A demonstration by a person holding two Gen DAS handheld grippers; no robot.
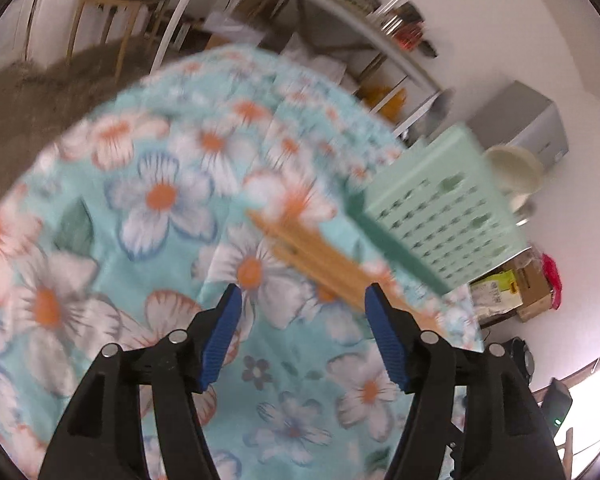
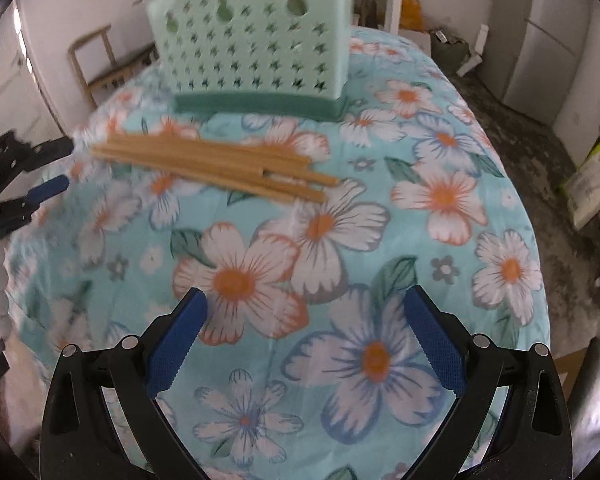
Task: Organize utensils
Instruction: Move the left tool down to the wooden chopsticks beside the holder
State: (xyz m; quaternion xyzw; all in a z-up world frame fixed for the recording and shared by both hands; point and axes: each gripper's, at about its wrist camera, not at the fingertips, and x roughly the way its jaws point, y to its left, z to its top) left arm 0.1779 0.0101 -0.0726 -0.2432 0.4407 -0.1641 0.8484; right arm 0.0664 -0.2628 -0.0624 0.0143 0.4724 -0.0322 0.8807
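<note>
Several wooden chopsticks (image 2: 216,166) lie in a loose bundle on the floral tablecloth (image 2: 440,196), just in front of a mint-green perforated utensil holder (image 2: 252,44) with a darker green base. In the left wrist view the chopsticks (image 1: 312,258) run diagonally beside the holder (image 1: 440,204). My left gripper (image 1: 304,300) hangs open over the near end of the bundle, nothing pressed between its blue pads. It also shows at the left edge of the right wrist view as the left gripper (image 2: 50,168). My right gripper (image 2: 304,304) is open above the cloth, well short of the chopsticks.
The cloth-covered table (image 1: 160,196) is round and drops away at its edges. A wooden chair (image 1: 116,4) and white shelving (image 1: 340,12) stand beyond it. A white bowl (image 1: 514,168) sits behind the holder. Cardboard boxes (image 1: 516,292) lie on the floor.
</note>
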